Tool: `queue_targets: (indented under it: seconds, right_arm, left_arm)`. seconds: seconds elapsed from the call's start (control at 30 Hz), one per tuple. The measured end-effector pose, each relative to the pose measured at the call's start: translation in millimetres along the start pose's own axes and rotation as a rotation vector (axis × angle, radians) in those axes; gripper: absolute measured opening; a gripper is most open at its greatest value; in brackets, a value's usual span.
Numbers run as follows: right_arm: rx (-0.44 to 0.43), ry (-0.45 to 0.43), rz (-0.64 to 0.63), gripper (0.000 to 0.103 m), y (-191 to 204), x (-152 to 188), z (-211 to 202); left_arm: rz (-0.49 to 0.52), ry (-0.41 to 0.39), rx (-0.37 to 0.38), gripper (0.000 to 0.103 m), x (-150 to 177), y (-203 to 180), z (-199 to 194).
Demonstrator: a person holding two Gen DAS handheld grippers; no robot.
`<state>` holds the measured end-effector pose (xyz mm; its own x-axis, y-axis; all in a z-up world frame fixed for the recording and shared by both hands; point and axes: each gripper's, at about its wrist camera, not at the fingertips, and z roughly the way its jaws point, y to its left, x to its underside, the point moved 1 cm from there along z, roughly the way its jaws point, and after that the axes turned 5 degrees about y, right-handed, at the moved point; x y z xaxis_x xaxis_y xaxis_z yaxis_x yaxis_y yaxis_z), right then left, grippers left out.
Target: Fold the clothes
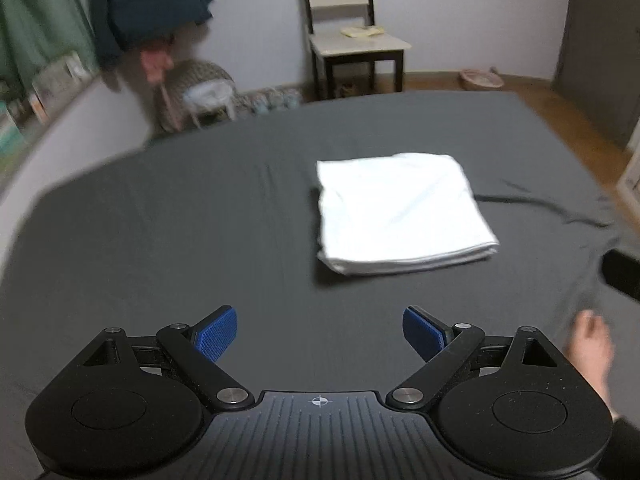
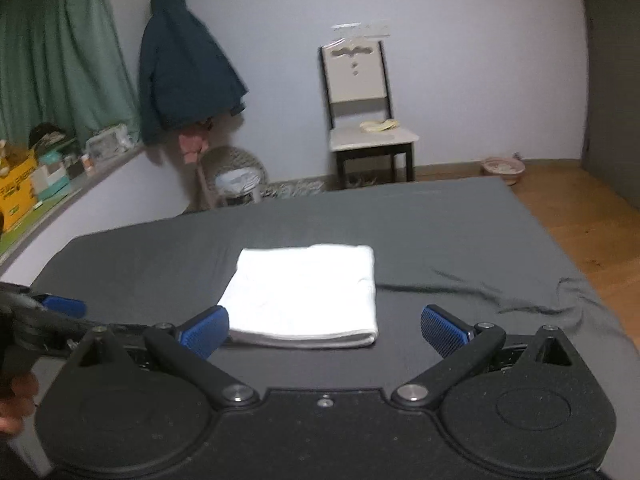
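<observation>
I see a white folded cloth (image 1: 400, 210) lying flat on the dark grey bed sheet (image 1: 180, 240), a neat rectangle with stacked layered edges along its near side. The fabric looks soft and matte; the sheet is smooth on the left and rumpled into ridges on the right. My left gripper (image 1: 320, 334) is spread wide with nothing between its blue ribbed pads (image 1: 218, 334), sitting near-side of the cloth and apart from it. My right gripper (image 2: 324, 330) is also spread wide and empty, its left pad just at the cloth's (image 2: 306, 292) near left corner (touching or not, I cannot tell). Both point toward the far wall.

The left wrist view catches a bare hand (image 1: 590, 346), blurred, low at the right edge. The right wrist view shows the other gripper's blue tip at the far left, plus a green curtain (image 2: 60, 60) and a cluttered ledge. Both views show a dark-framed chair (image 2: 366, 116) with a pale seat and a navy jacket (image 2: 184, 68) hanging on the wall.
</observation>
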<state>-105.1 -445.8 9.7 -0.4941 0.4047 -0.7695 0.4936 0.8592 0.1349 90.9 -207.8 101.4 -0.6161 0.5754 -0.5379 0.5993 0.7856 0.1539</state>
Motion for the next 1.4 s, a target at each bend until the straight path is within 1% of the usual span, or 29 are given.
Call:
queue_targets:
  seconds: [0.07,0.1,0.17,0.27,0.3,0.37,0.4,0.47,0.5,0.57,0.6,0.67,0.73,0.97,1.17,1.4]
  right_arm:
    - [0.023,0.005,-0.019,0.103,3,0,-3]
    - [0.031,0.019,-0.037,0.103,6,0,-4]
    - [0.053,0.067,-0.061,0.103,11,-2,-3]
    - [0.105,0.143,-0.097,0.103,14,-5,2]
    - [0.126,0.161,-0.111,0.103,13,-5,4]
    - [0.144,0.186,-0.111,0.103,11,-6,7]
    - [0.144,0.201,-0.103,0.103,9,-6,9]
    - [0.103,0.241,-0.079,0.103,6,-5,12]
    - [0.086,0.259,-0.071,0.103,5,-4,13]
    - [0.07,0.28,-0.072,0.103,5,-2,14]
    - [0.075,0.284,-0.08,0.103,6,-1,14]
    - [0.079,0.289,-0.095,0.103,9,0,13]
    - [0.077,0.289,-0.102,0.103,10,1,11]
    - [0.083,0.294,-0.12,0.103,11,2,8]
    - [0.08,0.304,-0.103,0.103,7,0,8]
    - [0.076,0.309,-0.105,0.103,3,-1,6]
  left_arm:
    - [0.023,-0.06,-0.087,0.091,4,-6,-7]
    - [0.035,-0.077,-0.118,0.091,5,-9,-10]
    - [0.036,-0.099,-0.119,0.091,8,-12,-20]
    - [0.023,-0.103,-0.017,0.091,11,-8,-30]
    - [0.017,-0.105,-0.004,0.091,12,-8,-32]
    - [0.006,-0.11,-0.004,0.091,13,-9,-35]
    - [-0.001,-0.107,-0.012,0.091,14,-10,-33]
    - [-0.014,-0.102,-0.024,0.091,15,-11,-30]
    - [-0.021,-0.096,-0.006,0.091,15,-11,-27]
    - [-0.031,-0.083,0.056,0.091,15,-10,-21]
    - [-0.037,-0.074,0.087,0.091,15,-9,-19]
    - [-0.046,-0.049,0.123,0.091,15,-10,-13]
    - [-0.047,-0.032,0.131,0.091,14,-12,-8]
    - [-0.03,-0.017,0.089,0.091,15,-17,-3]
    - [-0.03,-0.001,0.085,0.091,14,-16,-3]
    - [-0.009,-0.003,0.069,0.091,13,-19,-4]
